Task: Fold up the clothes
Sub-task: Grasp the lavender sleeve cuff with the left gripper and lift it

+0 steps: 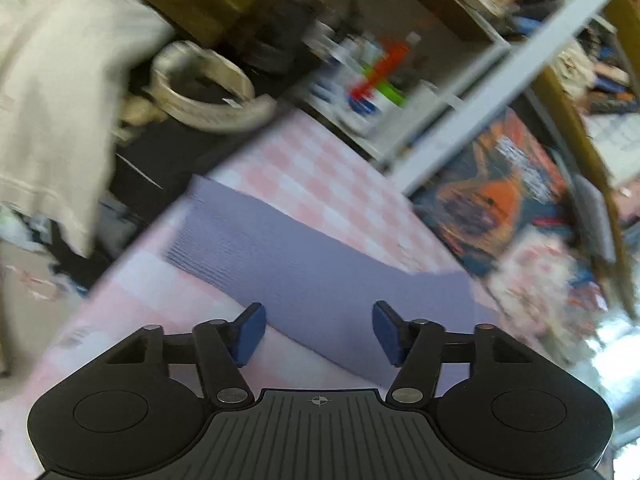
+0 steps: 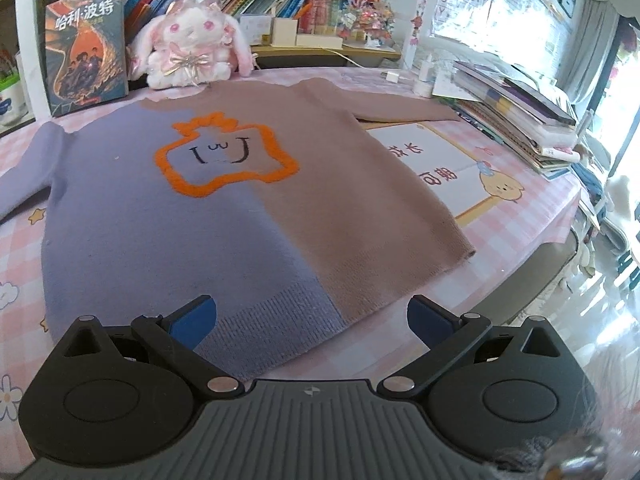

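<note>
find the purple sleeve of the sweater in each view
Left wrist: the purple sleeve runs diagonally across the centre, passing between the open claw fingers.
Right wrist: the purple sleeve lies at the far left edge, off the sweater.
Shared landmark: the Harry Potter book.

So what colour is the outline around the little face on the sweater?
Orange: a fuzzy orange outline on the sweater, clearest in the right wrist view.

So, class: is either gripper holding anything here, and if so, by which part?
Nothing is held. The left gripper is open over the purple sleeve; the right gripper is open above the sweater hem, fingers apart.
</note>
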### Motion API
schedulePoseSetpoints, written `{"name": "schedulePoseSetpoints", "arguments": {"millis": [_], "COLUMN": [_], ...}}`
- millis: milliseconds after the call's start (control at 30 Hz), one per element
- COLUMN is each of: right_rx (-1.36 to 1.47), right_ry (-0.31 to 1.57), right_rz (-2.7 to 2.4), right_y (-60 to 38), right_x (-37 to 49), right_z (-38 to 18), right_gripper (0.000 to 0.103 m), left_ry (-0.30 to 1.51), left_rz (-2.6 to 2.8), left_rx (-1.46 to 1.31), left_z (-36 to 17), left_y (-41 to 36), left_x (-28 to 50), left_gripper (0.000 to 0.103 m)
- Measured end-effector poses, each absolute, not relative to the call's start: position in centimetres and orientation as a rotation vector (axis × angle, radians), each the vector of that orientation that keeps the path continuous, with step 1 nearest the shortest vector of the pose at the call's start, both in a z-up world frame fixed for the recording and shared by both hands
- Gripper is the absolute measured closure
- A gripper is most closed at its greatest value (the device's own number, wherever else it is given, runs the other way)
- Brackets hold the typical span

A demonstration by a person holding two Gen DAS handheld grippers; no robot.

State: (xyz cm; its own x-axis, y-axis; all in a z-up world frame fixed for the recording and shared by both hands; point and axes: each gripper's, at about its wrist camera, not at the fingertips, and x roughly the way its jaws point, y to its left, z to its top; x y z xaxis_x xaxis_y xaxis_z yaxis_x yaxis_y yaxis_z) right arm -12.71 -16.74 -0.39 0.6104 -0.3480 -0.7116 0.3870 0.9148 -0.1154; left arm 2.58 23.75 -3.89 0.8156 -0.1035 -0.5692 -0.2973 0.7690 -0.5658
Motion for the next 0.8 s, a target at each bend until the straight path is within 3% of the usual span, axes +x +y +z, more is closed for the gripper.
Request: {"name": "schedulePoseSetpoints", "arguments": {"millis": [333,800], "right_rx": [0.041,0.051], "right_ry": [0.834,0.827], "right_rz": [-0.407,-0.441], "right_y": [-16.4,-17.0], "right_x": [-11.7,-11.7], "right_z": [-0.6,-0.5], "right_gripper": [0.000,0.000], "left_ry": [0.606,0.667], "left_rz": [0.235,-0.065], "left_rx": [-0.586,-0.897], "left_z": [-4.0,-5.7], "left_y": [26.3,22.8], "left_x": [3.0,4.3], "left_gripper": [0.047,0.049]}}
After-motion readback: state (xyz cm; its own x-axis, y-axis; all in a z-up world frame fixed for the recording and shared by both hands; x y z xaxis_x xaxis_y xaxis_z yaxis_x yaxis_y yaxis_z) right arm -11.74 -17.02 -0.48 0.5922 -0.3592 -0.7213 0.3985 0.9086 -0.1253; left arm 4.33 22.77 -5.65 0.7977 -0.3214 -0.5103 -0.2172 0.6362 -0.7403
